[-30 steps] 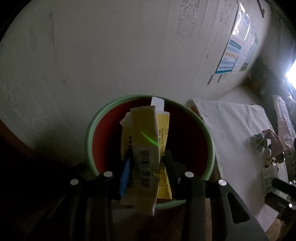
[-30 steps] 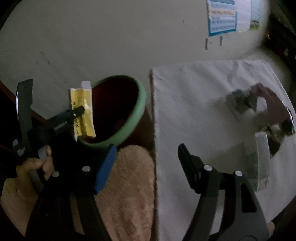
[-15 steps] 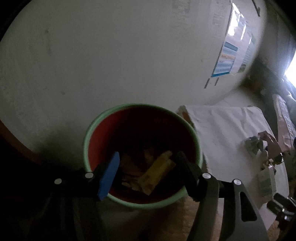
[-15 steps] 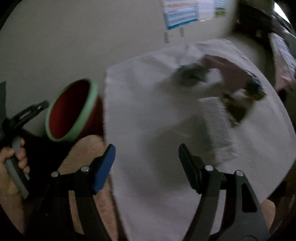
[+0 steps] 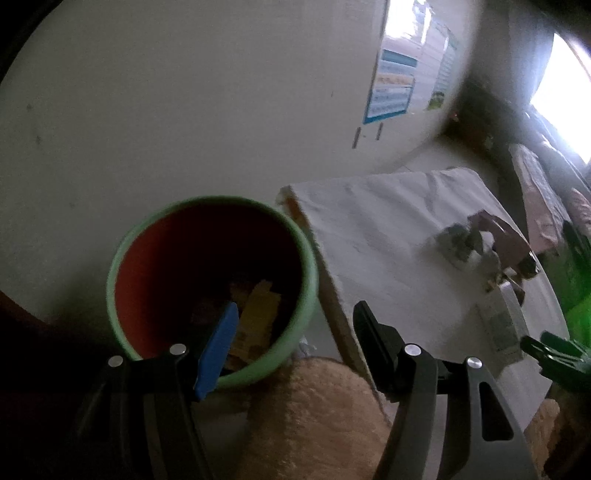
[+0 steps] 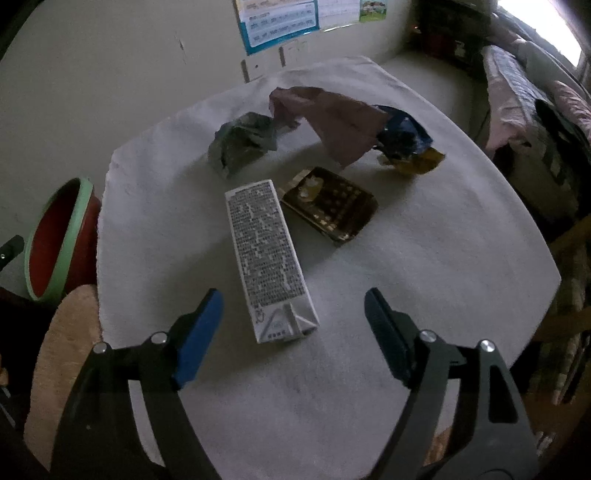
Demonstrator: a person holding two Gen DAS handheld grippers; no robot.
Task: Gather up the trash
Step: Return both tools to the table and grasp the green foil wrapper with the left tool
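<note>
L hand-held gripper (image 5: 291,325) spread, empty, above bin (image 5: 310,273) w/ yellow carton (image 5: 258,317) inside. R hand-held gripper (image 6: 293,314) jaws opening, nothing pinched; white carton (image 6: 266,254) on desk (image 6: 424,258) just ahead, between fingers.

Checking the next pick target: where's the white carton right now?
Right wrist view: the white carton lies flat mid-table on the white cloth, just ahead of the open right gripper, with the dark brown wrapper touching its right side.

Dense print on white carton (image 6: 266,254), illegible, wall poster (image 6: 277,20) text unreadable (too blurred)
</note>
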